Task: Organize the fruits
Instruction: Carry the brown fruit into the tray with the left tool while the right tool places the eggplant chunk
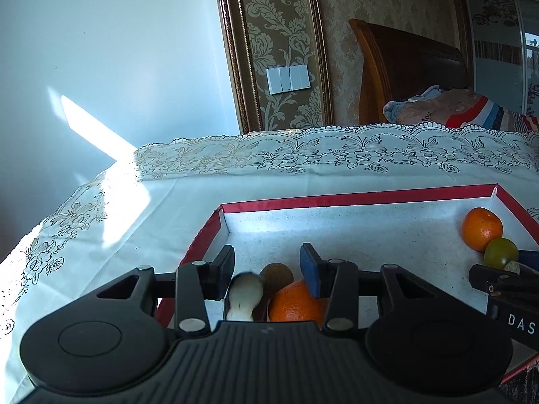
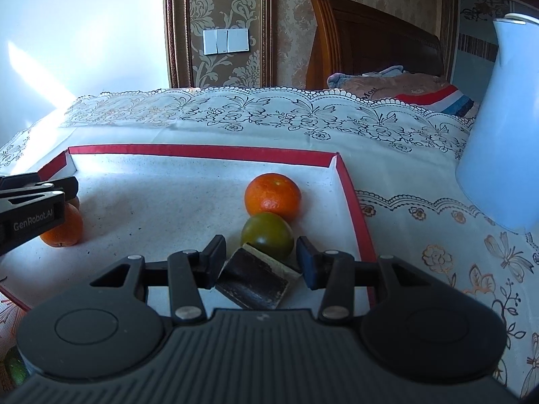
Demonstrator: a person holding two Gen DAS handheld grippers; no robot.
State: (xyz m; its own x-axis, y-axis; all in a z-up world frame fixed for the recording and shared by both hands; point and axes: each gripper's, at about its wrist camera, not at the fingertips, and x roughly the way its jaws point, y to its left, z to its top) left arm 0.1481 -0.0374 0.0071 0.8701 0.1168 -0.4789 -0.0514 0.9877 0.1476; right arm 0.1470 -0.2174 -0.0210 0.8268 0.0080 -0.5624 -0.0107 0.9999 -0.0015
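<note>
A shallow cardboard tray (image 2: 350,195), red outside and speckled white inside, lies on the counter (image 2: 235,124) under a cream lace-patterned cloth. All places below are told from this tray.

Near its far right corner sits a round, dimpled orange (image 2: 273,197); a smooth green fruit (image 2: 267,235) touches its near side. At the near left lies a second orange (image 2: 62,227), partly covered by the left tool (image 1: 267,269). In the left view a brownish round fruit (image 1: 278,272) shows just beyond that orange; its kind is hard to make out.

The left tool's black jaws stand partly spread, with a pale, blurred, rounded thing (image 1: 244,294) between them. Whether the pads press on it cannot be told, and its lower end is cut off by the tool's ribbed body.

The right tool (image 2: 261,259) hangs over the near right part, pinching a dark, flat, rectangular block (image 2: 257,281) with a pale worn edge, tilted cornerwise between the pads.

Outside the right wall stands a smooth pale blue jug (image 2: 498,134), cut off by the frame.
</note>
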